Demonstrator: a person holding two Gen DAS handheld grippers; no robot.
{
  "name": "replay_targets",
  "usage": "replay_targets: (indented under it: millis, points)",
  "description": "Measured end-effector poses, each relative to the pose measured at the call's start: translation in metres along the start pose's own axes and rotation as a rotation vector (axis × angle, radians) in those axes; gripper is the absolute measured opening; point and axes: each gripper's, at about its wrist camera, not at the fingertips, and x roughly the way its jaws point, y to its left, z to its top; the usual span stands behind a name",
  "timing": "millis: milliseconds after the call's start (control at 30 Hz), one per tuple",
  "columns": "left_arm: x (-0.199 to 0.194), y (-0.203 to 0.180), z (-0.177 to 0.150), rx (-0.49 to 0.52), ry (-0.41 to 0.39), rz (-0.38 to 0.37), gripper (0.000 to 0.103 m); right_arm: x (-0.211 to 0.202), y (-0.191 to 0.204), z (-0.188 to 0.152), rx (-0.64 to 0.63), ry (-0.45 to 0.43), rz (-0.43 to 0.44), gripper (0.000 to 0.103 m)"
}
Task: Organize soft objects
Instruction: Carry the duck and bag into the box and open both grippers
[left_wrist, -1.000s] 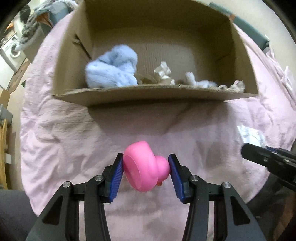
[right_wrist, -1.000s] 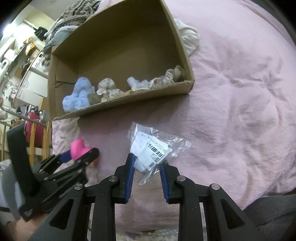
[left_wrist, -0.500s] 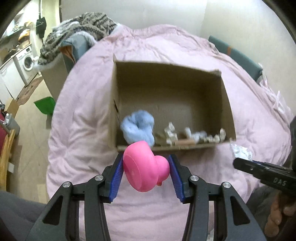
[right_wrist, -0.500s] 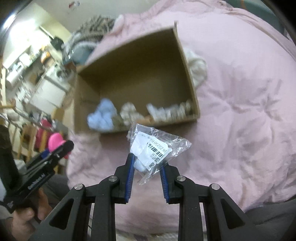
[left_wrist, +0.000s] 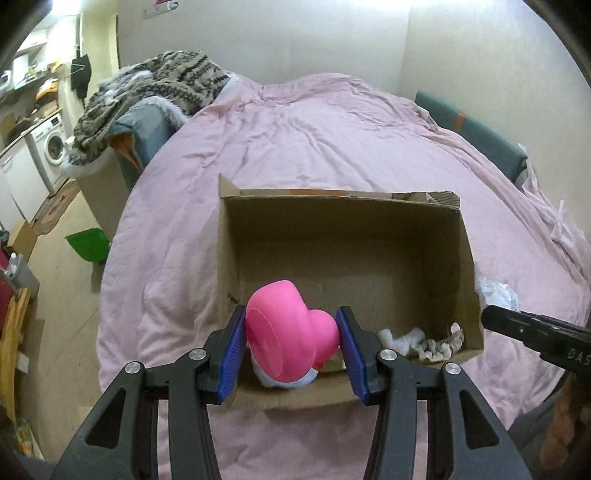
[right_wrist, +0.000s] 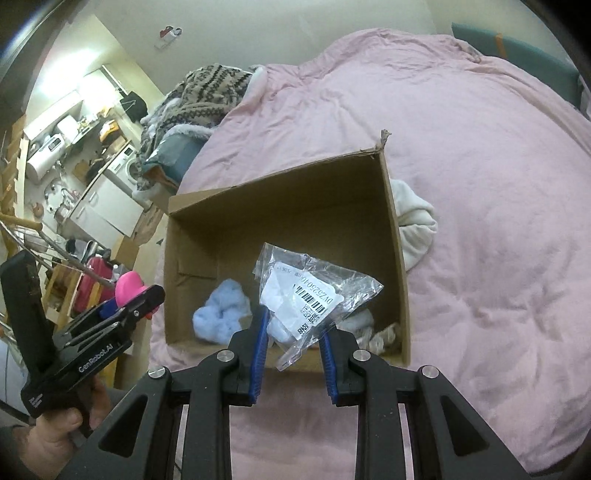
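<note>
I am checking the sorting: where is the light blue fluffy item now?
In the right wrist view, the light blue fluffy item lies inside the cardboard box, at its near left corner.

Both grippers have risen away from the bed. The pink duck (left_wrist: 291, 332) now hangs over the near left corner of the cardboard box (left_wrist: 467, 258), and the plastic bag (right_wrist: 314, 295) over its near edge.

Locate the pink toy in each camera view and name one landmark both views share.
Left wrist view: pink toy at lower center, clamped in the left gripper.
Right wrist view: pink toy at far left, mostly hidden behind that gripper's fingers.
Shared landmark: the cardboard box on the pink bedspread.
</note>
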Motion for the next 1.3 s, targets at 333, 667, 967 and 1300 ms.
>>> replay_targets:
  millis: [333, 667, 967, 1300]
  points:
    - [0.040, -0.001, -0.019, 0.019, 0.040, 0.001, 0.045, 0.036, -0.013, -0.005, 0.025, 0.046, -0.004, 0.028]
    - [0.048, -0.004, -0.022, 0.031, 0.035, 0.024, 0.044, 0.059, -0.003, -0.013, -0.023, 0.094, -0.037, 0.028]
    - [0.051, -0.012, -0.024, 0.051, 0.048, 0.010, 0.044, 0.067, -0.003, -0.012, -0.012, 0.107, -0.033, 0.028]
    - [0.050, -0.017, -0.026, 0.079, 0.047, 0.020, 0.048, 0.063, -0.001, -0.014, -0.036, 0.091, -0.037, 0.028]
